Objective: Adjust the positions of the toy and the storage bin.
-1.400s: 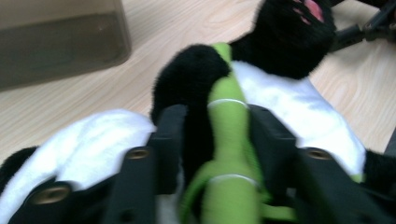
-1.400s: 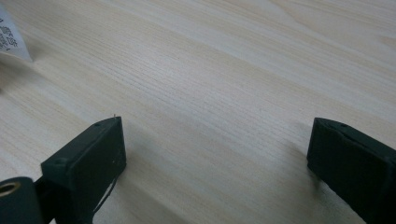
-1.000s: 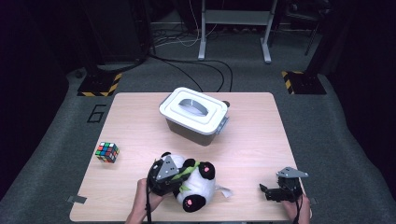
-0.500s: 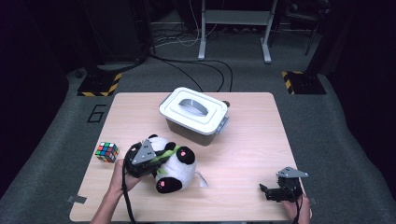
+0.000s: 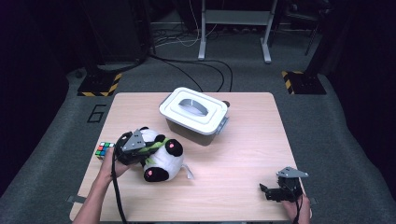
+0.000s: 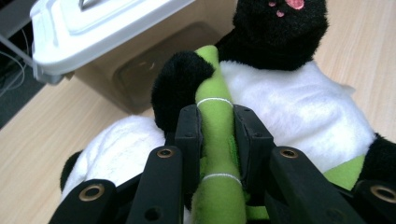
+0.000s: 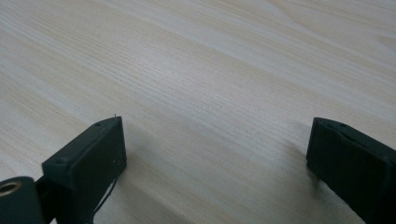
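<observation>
A black and white plush panda (image 5: pixel 161 158) with a green bamboo stalk lies on the wooden table (image 5: pixel 243 140), left of centre. My left gripper (image 5: pixel 148 150) is shut on the stalk (image 6: pixel 215 140); in the left gripper view both jaws press on its sides, with the panda's white body (image 6: pixel 299 116) behind. Near the front right corner my right gripper (image 5: pixel 265 191) rests low over the table. In the right gripper view (image 7: pixel 212 149) its jaws stand wide apart with only bare wood between them.
A lidded plastic box (image 5: pixel 194 114) with a white lid and handle stands at the table's middle back, also seen in the left gripper view (image 6: pixel 107 42). A colour cube (image 5: pixel 103 150) sits by the left edge, close to my left hand. Cables run over the floor behind.
My left gripper has carried the panda leftward and a little farther back, toward the colour cube. The right gripper has stayed in place.
</observation>
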